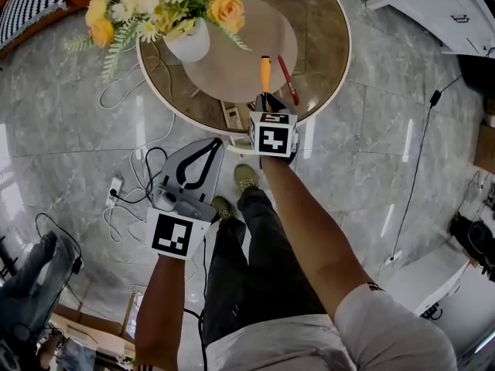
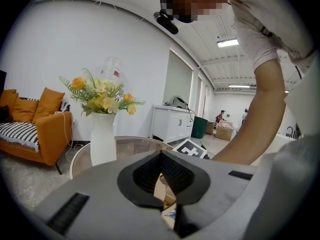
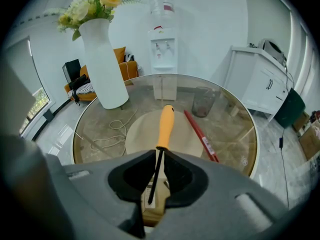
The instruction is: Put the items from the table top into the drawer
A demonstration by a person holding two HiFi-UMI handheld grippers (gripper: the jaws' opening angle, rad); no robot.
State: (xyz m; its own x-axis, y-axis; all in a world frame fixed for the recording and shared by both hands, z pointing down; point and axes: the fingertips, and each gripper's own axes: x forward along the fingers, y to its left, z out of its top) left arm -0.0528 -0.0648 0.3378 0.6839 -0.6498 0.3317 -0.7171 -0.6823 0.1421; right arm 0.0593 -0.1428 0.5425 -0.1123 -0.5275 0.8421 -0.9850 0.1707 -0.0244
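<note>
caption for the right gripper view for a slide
Right gripper, jaws open, straddles the black shaft of an orange-handled screwdriver on the round glass-topped table.

The table (image 1: pixel 321 45) is round, with a glass top. A white vase (image 1: pixel 189 43) of yellow flowers (image 1: pixel 155 6) stands near one edge. An orange-handled screwdriver (image 1: pixel 264 74) lies near the middle, with a thin red stick (image 1: pixel 288 79) just beside it. A see-through cup (image 3: pixel 203 101) stands farther back.

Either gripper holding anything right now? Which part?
Right gripper: screwdriver shaft sits between its jaws, just below the orange handle; firm grip cannot be told. Left gripper: nothing, jaws together.
</note>
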